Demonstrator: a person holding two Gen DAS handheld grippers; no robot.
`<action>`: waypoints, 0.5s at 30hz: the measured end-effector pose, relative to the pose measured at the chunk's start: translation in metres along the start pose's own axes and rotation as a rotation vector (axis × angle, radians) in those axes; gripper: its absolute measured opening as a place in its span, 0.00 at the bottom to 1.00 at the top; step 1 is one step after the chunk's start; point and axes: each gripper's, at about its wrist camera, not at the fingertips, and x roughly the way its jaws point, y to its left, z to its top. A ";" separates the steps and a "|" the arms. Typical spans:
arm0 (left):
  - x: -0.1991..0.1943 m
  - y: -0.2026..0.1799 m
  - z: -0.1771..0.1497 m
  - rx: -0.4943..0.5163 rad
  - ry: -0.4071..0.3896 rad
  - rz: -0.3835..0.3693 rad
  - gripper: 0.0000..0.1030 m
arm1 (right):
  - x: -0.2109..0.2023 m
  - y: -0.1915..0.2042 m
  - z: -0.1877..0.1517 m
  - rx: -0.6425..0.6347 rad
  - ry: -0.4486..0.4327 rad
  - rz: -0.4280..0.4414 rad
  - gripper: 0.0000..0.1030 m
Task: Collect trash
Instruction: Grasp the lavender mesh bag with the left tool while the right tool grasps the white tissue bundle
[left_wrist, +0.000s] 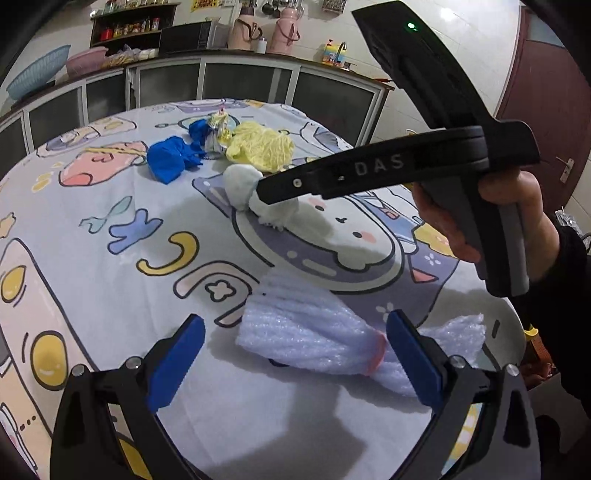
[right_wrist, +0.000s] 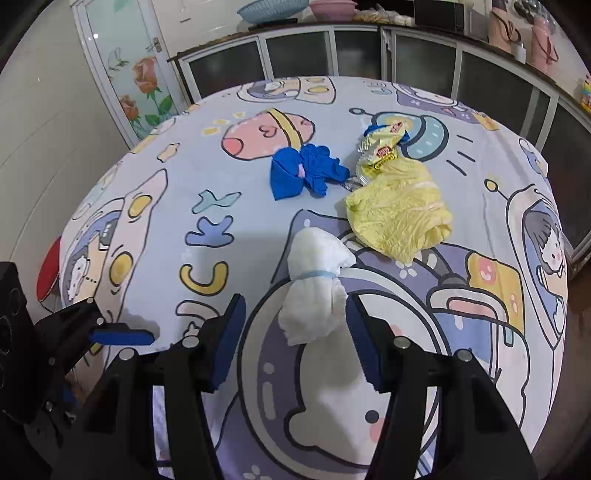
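Observation:
A bubble-wrap bundle (left_wrist: 306, 332), tied with a pink band, lies on the cartoon-print tablecloth (left_wrist: 110, 258). My left gripper (left_wrist: 295, 354) is open above it, and the right pad crosses the tied neck. A white tied bundle (right_wrist: 314, 280) sits further in, its lower end between the blue pads of my right gripper (right_wrist: 295, 339). The right pad is at its edge and the left pad stands apart. In the left wrist view the right gripper (left_wrist: 266, 192) reaches that white bundle (left_wrist: 240, 184) side-on. Beyond lie a blue glove (right_wrist: 303, 171), a yellow crumpled bag (right_wrist: 399, 214) and a snack wrapper (right_wrist: 380, 155).
A hand (left_wrist: 517, 206) holds the right gripper's handle. One pad (right_wrist: 122, 336) of the left gripper shows at the left of the right wrist view. Glass-fronted cabinets (right_wrist: 295, 51) line the wall behind the table. A red stool (right_wrist: 48, 273) stands by its left edge.

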 end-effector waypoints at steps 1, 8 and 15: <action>0.002 0.001 0.000 -0.008 0.008 -0.012 0.92 | 0.002 -0.001 0.000 0.007 0.006 0.002 0.48; 0.006 -0.001 -0.003 -0.011 0.022 -0.016 0.81 | 0.009 -0.006 0.000 0.029 0.029 -0.013 0.40; 0.007 -0.009 -0.002 -0.014 0.022 -0.041 0.35 | 0.005 -0.015 -0.002 0.086 0.020 -0.008 0.10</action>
